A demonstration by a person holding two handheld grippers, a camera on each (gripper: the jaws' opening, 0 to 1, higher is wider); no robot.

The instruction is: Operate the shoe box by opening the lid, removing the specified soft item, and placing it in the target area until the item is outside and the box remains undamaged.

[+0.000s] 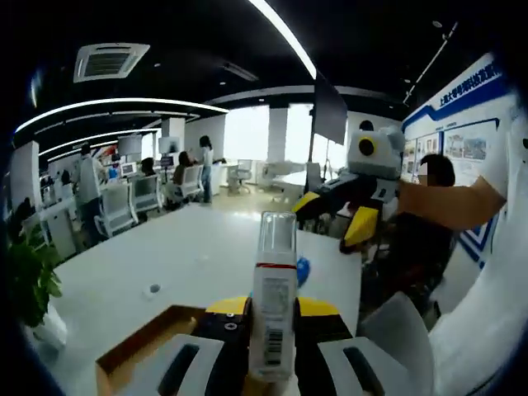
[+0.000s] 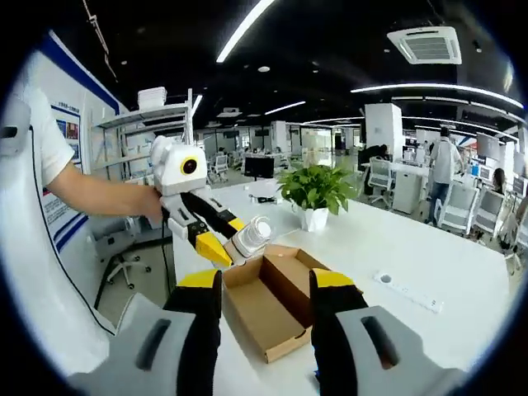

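The bottle [image 1: 273,305] — white, with a clear cap, a red band and a barcode label — stands upright between the jaws of your left gripper [image 1: 272,342], which are clamped on its lower half. In the right gripper view that same bottle [image 2: 251,235] is held up in the air just above the near left corner of the shoe box [image 2: 268,305], clear of the box's inside. The box is plain brown cardboard and lies open on the white table [image 2: 396,247], its lid folded back flat beside the tray; in the left gripper view only a brown corner of it [image 1: 140,346] shows below the jaws.

Your right gripper [image 2: 266,322] hangs over the box with its jaws well apart and nothing between them — the open tray sits in the gap.

Behind the box a potted plant [image 2: 313,191] stands on the table, and a white power strip [image 2: 408,291] lies off to the right. Past the bottle in the left gripper view a small blue object [image 1: 303,269] rests on the table. Your right arm [image 1: 450,206] reaches across that view, and people stand among desks and office chairs in the background.
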